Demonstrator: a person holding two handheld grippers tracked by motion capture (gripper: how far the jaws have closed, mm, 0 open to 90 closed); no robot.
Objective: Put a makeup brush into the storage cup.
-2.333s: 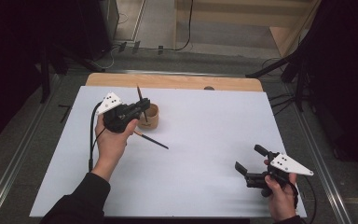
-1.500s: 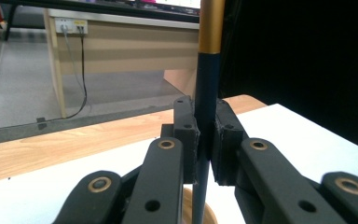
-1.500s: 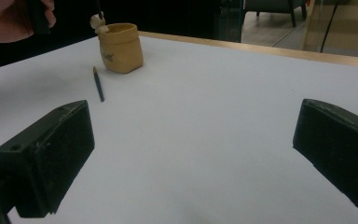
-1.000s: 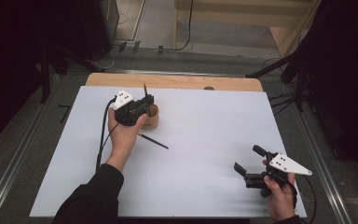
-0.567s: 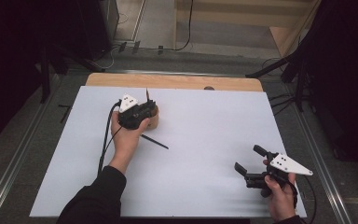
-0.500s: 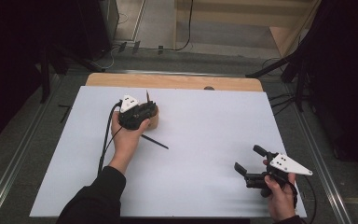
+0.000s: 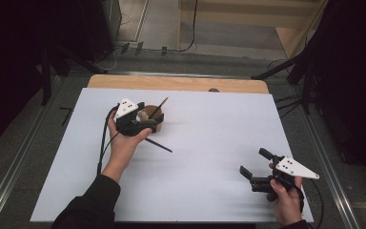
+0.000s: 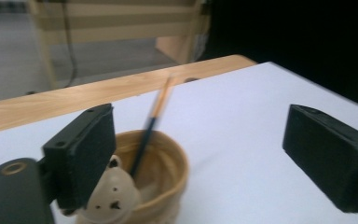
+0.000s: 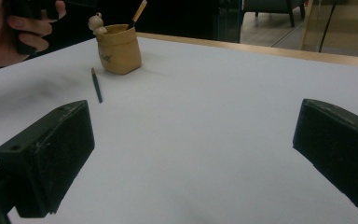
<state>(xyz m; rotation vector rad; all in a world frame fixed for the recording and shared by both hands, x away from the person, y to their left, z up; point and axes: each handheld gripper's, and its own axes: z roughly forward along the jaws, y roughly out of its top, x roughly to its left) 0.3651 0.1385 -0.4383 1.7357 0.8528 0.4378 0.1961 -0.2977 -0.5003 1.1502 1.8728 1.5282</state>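
White table (image 7: 209,181) carries a tan pot (image 8: 161,179) with a leaning pencil (image 8: 154,119). Left gripper (image 8: 200,158), jaws just opened, holds nothing; right gripper (image 9: 191,158) gapes empty. No writing readable.

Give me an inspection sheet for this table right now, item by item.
Surface: white sheet over a wooden table.
Job's things: tan pen pot upright, one pencil in pot leaning; second pencil flat on the sheet, apart from the pot.
Clutter: nothing seen.
Grippers: left gripper beside the pot, jaws just opened, nothing between them; right gripper open, empty.
Cables: black cable trails from the left gripper.
Surroundings: grey floor, dark.
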